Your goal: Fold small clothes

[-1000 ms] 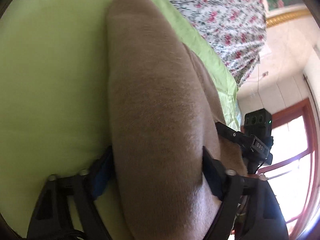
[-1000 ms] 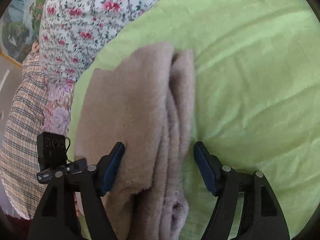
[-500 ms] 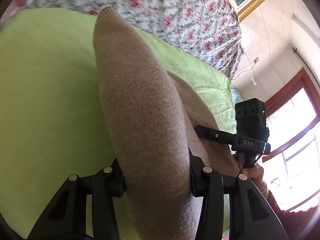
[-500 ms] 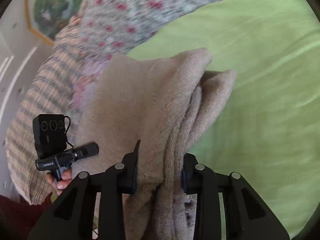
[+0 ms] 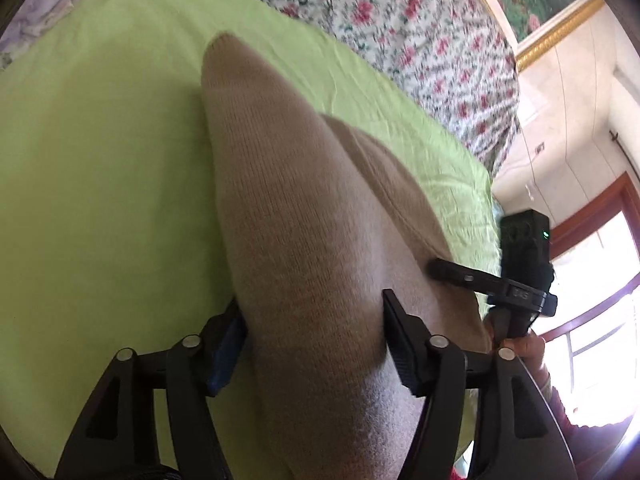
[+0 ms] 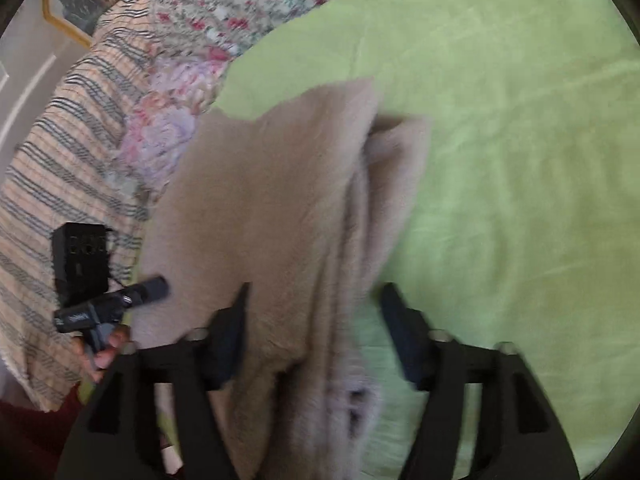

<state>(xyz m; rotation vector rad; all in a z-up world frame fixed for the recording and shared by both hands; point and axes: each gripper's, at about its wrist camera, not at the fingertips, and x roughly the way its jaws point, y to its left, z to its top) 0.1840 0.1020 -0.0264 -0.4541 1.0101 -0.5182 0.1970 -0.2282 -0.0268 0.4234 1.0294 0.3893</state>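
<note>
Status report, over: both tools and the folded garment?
Left tool open, straddling folded tan knit sweater. Right tool open around it too. Sweater on lime-green sheet. No obstruction visible.

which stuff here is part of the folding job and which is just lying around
Part of the job:
- sweater
- left gripper, jaws spread around a fold
- right gripper, jaws spread, right finger off the cloth
- green sheet under it

Just lying about:
- floral quilt
- striped blanket
- framed picture
- window
</note>
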